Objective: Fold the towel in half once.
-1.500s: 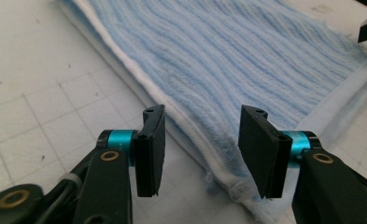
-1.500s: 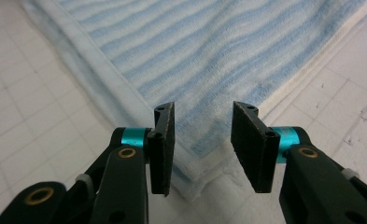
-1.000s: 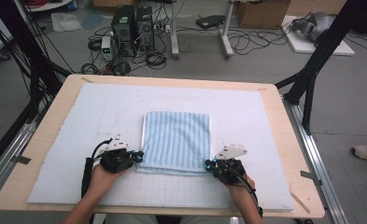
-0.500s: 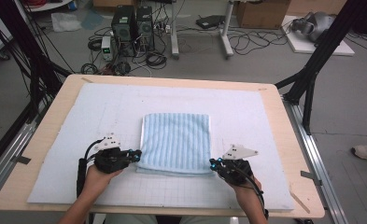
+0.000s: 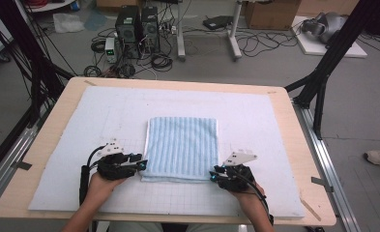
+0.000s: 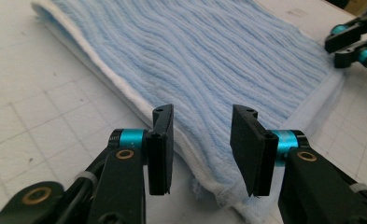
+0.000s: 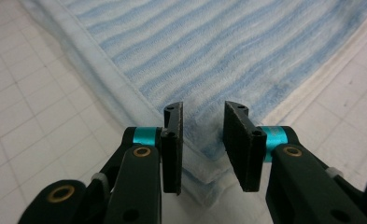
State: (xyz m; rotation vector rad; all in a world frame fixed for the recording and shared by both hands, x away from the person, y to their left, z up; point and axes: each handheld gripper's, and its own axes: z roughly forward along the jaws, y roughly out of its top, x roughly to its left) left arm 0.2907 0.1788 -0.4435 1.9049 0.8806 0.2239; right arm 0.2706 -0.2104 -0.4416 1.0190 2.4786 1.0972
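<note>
Folded blue towel (image 5: 182,147) mid-mat, soft, light, floppy; left gripper (image 5: 141,166) at its 7 o'clock corner, right gripper (image 5: 212,175) at 5; both jaws just opening, nothing pinched; regrip the near corners.

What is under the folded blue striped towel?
The towel lies on a white gridded mat covering the wooden table. Its own lower layers show at the near corners; anything beneath its middle is covered.
</note>
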